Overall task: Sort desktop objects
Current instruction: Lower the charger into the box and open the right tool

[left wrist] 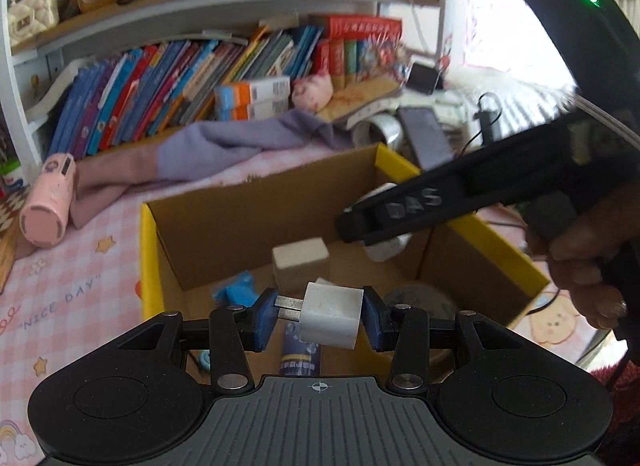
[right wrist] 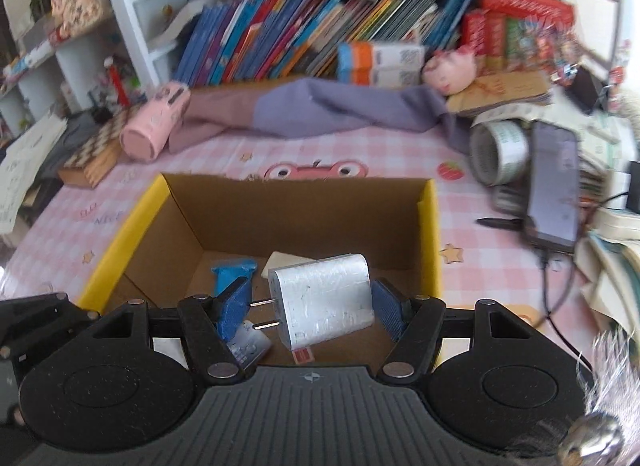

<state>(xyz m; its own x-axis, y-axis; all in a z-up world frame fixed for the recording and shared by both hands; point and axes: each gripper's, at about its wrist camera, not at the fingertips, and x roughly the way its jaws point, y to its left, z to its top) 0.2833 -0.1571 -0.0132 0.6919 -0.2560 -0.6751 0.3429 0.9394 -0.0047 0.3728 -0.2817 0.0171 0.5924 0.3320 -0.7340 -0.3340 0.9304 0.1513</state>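
Note:
My left gripper (left wrist: 318,316) is shut on a small white charger plug (left wrist: 332,316), prongs pointing left, held above the open cardboard box (left wrist: 240,221) with yellow rims. My right gripper (right wrist: 314,308) holds a larger white charger (right wrist: 326,300) between its blue pads (right wrist: 234,304), prongs to the left, above the same box (right wrist: 304,213). The right pad looks a little apart from the charger. In the left wrist view the right gripper (left wrist: 360,225) reaches over the box from the right. Inside the box lie a blue item (right wrist: 230,272), a beige block (left wrist: 300,262) and small cards.
A pink checked mat (right wrist: 248,149) covers the desk. A pink and purple cloth (right wrist: 320,109), a pink case (right wrist: 156,125), a tape roll (right wrist: 500,151), a phone (right wrist: 554,181) and cables lie around the box. Books fill the shelf (right wrist: 320,37) behind.

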